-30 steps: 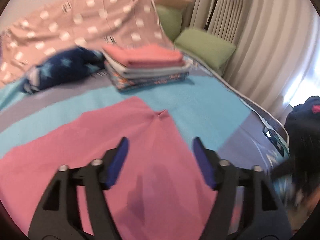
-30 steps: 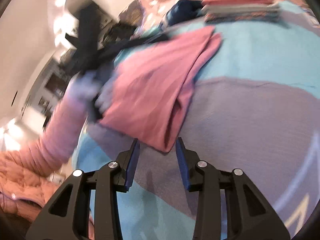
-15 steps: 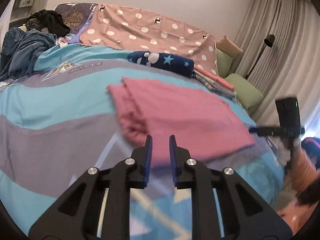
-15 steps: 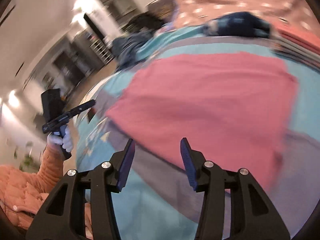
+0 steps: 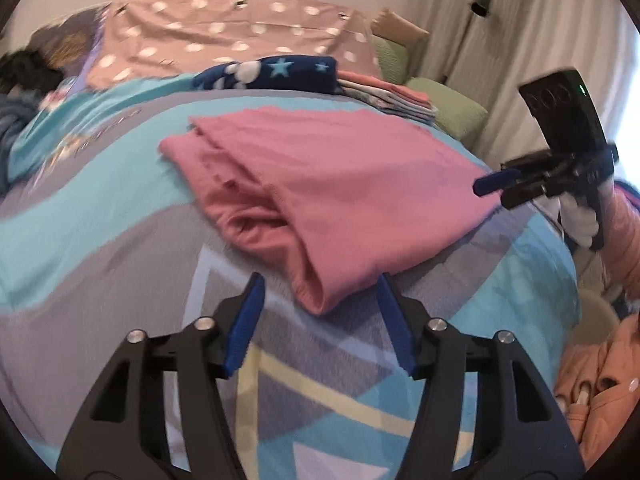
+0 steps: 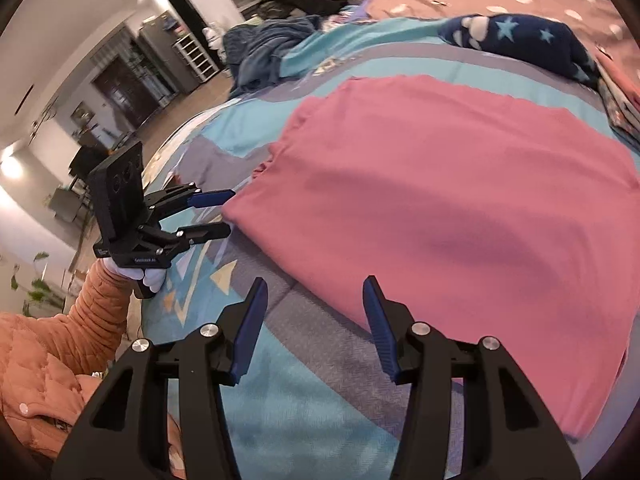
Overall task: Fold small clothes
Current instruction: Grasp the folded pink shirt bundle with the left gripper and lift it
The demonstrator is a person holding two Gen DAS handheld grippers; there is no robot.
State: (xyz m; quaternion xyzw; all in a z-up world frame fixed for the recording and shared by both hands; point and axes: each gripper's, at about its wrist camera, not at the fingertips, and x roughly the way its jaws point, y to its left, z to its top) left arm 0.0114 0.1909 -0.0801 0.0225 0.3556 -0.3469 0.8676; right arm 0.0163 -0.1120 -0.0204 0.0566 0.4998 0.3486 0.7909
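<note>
A pink garment [image 5: 340, 184] lies folded double, flat on the bedspread [image 5: 100, 216].

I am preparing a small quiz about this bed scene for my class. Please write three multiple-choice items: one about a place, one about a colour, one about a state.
1. Where does the navy star blanket lie?
A. beyond the pink garment, near the dotted cover
B. on the floor
C. on top of the pink garment

2. What colour are the pads of the left gripper?
A. red
B. blue
C. white

3. What is between the jaws of the right gripper?
A. a pinched fold of the pink garment
B. a sock
C. nothing; they stand apart over the bedspread

Answers: 1 A, it sits at the far side of the bed; 2 B, both pads show blue; 3 C, the jaws are opening and the cloth lies ahead of them.
</note>
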